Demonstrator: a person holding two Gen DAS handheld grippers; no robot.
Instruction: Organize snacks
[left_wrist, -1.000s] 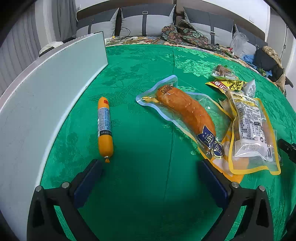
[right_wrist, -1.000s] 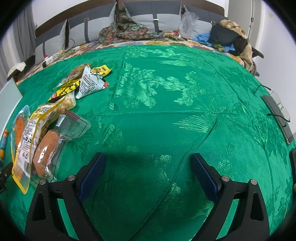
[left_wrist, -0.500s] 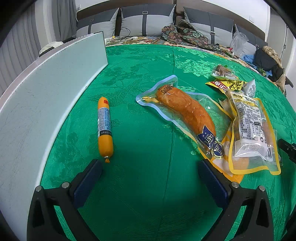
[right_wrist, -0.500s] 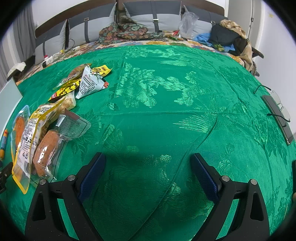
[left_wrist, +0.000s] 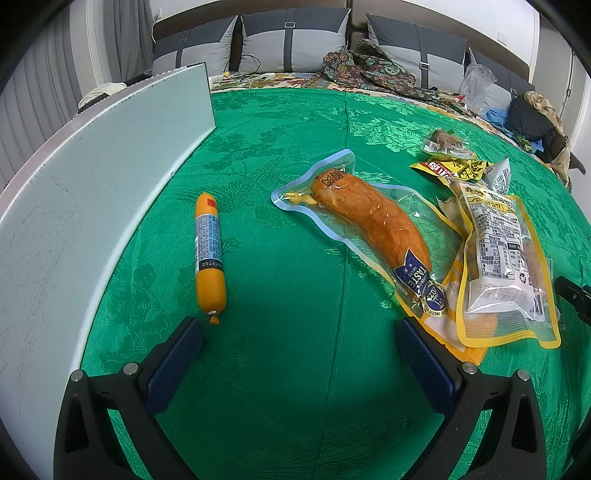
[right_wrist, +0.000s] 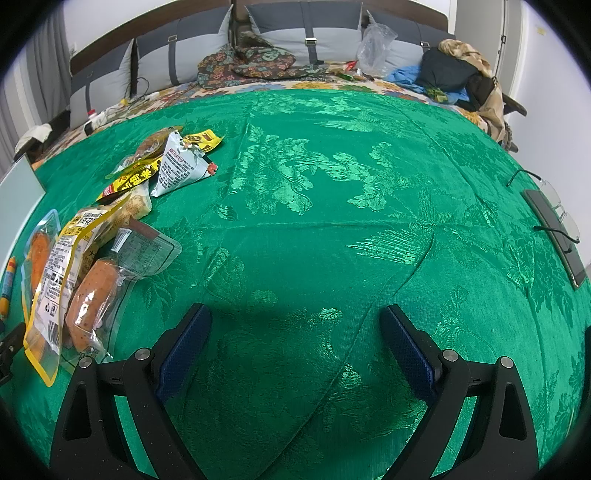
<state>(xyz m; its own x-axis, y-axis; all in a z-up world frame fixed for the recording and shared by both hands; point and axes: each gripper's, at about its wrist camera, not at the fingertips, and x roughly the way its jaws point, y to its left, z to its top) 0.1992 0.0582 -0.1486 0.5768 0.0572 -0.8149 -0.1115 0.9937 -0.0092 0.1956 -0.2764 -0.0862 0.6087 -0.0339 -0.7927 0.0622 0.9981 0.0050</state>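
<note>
Green brocade cloth (left_wrist: 295, 229) carries, left to right, a small orange sausage stick (left_wrist: 209, 254), a clear pack (left_wrist: 373, 225) badged "TASTE", and a yellow-edged pouch (left_wrist: 498, 258). Left gripper (left_wrist: 299, 332) and right gripper (right_wrist: 295, 325) both gape, empty.

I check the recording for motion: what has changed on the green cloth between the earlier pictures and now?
Nothing visibly changed. The left gripper and right gripper stay open above the green cloth, and the small orange sausage and the snack packets lie where they were.
</note>
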